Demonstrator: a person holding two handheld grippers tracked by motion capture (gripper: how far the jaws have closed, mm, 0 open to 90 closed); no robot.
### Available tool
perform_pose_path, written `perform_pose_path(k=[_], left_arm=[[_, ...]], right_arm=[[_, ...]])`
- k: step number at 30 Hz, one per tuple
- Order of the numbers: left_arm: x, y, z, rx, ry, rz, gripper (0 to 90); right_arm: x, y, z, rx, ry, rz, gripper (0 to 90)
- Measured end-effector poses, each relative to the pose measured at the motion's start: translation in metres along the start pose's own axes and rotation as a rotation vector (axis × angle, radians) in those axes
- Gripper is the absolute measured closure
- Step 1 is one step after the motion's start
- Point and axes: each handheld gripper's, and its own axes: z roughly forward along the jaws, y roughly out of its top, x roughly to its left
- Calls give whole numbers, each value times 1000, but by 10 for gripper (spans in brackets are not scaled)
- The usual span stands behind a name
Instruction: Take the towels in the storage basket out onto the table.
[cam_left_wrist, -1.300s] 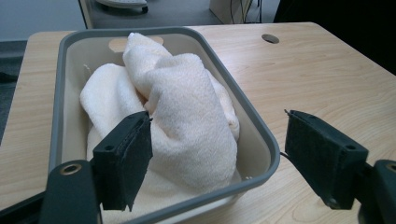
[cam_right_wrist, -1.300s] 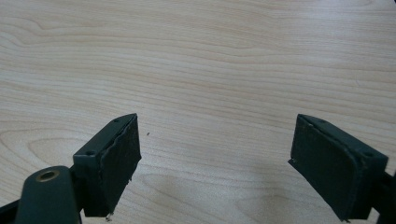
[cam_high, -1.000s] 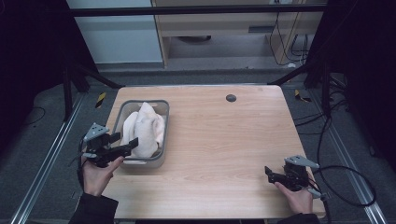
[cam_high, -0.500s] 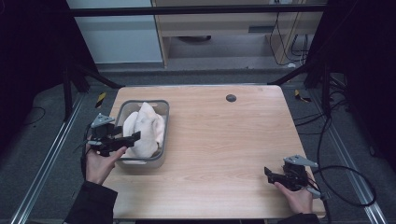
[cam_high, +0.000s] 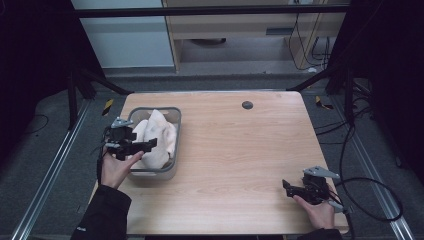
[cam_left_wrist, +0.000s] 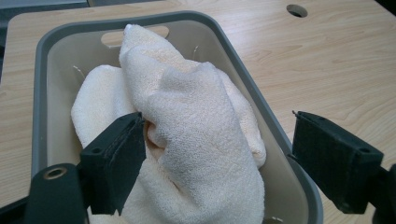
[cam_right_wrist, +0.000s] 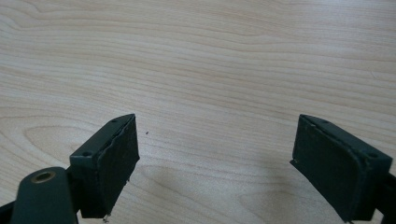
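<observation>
A pale wooden table (cam_high: 240, 150) is set on a dark floor, with a small round hole (cam_high: 247, 105) near its far edge. At its left side one grey basket (cam_high: 176, 122) is seen, and in it a cream towel (cam_left_wrist: 196, 140) is heaped; it appears to be a single cloth, though its folds make that hard to confirm. The left gripper (cam_left_wrist: 217, 156) is held over the basket with its jaws spread wide: one is pressed against the towel's left fold, while the other is poised above the basket's right rim. If the jaws are closed from here, the rim may be caught together with the cloth, or only a thin fold may be pinched and lost when lifted. The right gripper (cam_high: 295, 189) is kept well apart above bare wood at the near right, likewise spread and holding nothing. Two grippers, one basket and one hole are counted.
</observation>
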Motion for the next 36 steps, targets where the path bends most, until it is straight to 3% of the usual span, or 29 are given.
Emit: perform_pose_path(k=[19, 36], left_arm=[[5, -9, 40, 136, 37, 11, 74], [2, -12, 64, 233, 60, 10, 124]], right_arm=[[0, 0, 3, 23, 11, -19, 116], [0, 0, 5, 46, 41, -16, 91]])
